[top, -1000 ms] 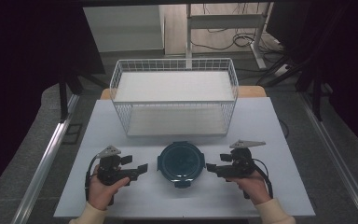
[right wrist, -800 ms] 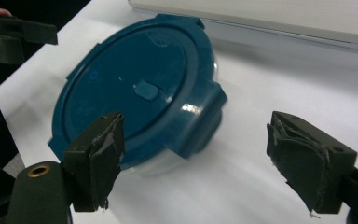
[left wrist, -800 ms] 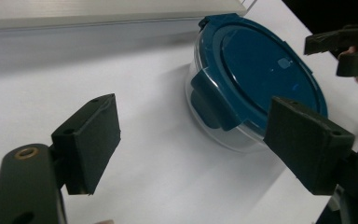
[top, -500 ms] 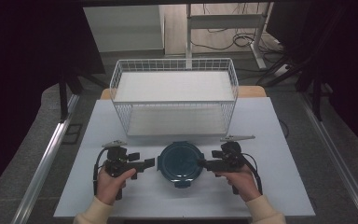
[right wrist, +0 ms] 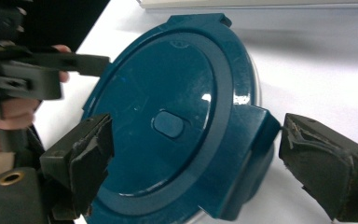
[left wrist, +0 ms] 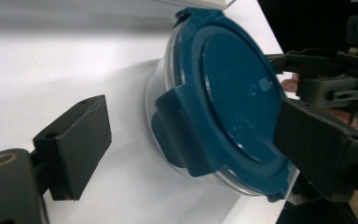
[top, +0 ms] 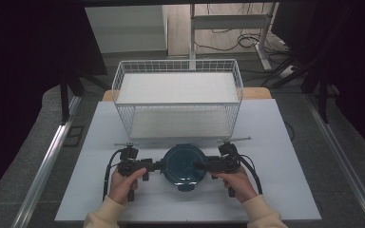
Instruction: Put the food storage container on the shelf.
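Both claws closed in on container (top: pixel 185 164) atop white table (top: pixel 275 142).

Container (left wrist: pixel 223 116) contents hidden, perhaps empty.

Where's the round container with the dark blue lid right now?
In the high view, the round clear container with the dark blue lid sits near the white table's front edge, between the left tongs and right tongs, before the white wire basket.
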